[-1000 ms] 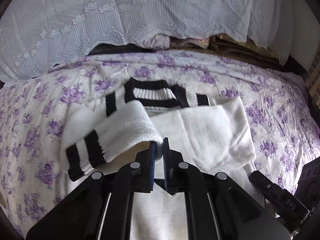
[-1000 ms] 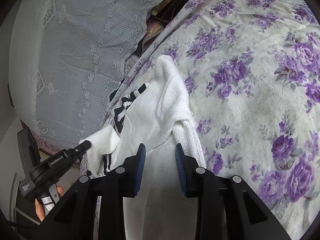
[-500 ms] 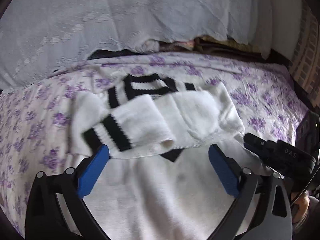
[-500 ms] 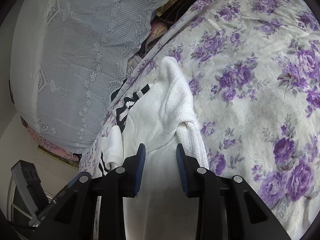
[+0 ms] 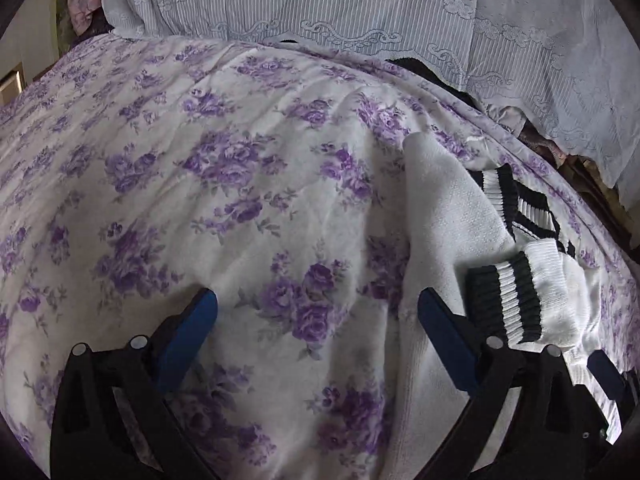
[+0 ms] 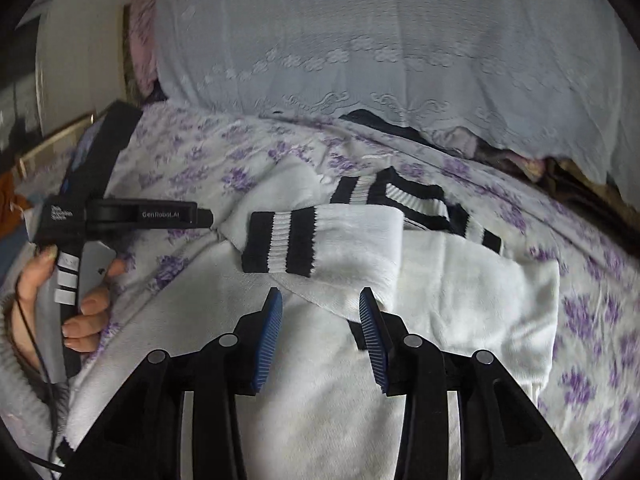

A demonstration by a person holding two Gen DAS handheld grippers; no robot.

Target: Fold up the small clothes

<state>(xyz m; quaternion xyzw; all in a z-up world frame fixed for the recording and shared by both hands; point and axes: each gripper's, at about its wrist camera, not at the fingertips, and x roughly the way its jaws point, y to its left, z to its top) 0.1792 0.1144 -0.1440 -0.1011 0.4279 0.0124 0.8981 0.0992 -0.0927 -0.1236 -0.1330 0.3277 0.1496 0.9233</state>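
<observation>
A small white knit sweater [image 6: 460, 304] with black-and-white striped cuffs and collar lies on the floral bedspread. Both sleeves are folded across its chest; the upper sleeve's striped cuff [image 6: 280, 242] points left. My right gripper [image 6: 320, 300] is open and empty, just above the sweater's middle. In the left wrist view the sweater [image 5: 444, 216] lies at the right with the cuff [image 5: 508, 298] beside my right fingertip. My left gripper [image 5: 316, 308] is wide open and empty over bare bedspread, at the sweater's left edge. It also shows in the right wrist view [image 6: 202, 216].
The purple floral bedspread [image 5: 208, 184] covers the bed. A white lace cloth [image 6: 380, 52] drapes over a pile at the back, with dark and beige fabrics [image 6: 560, 172] under it. A hand [image 6: 52, 300] holds the left gripper's handle.
My left gripper let go of the sleeve, opened wide and swung left off the sweater. The sleeve now lies across the chest. My right gripper turned to face the sweater squarely.
</observation>
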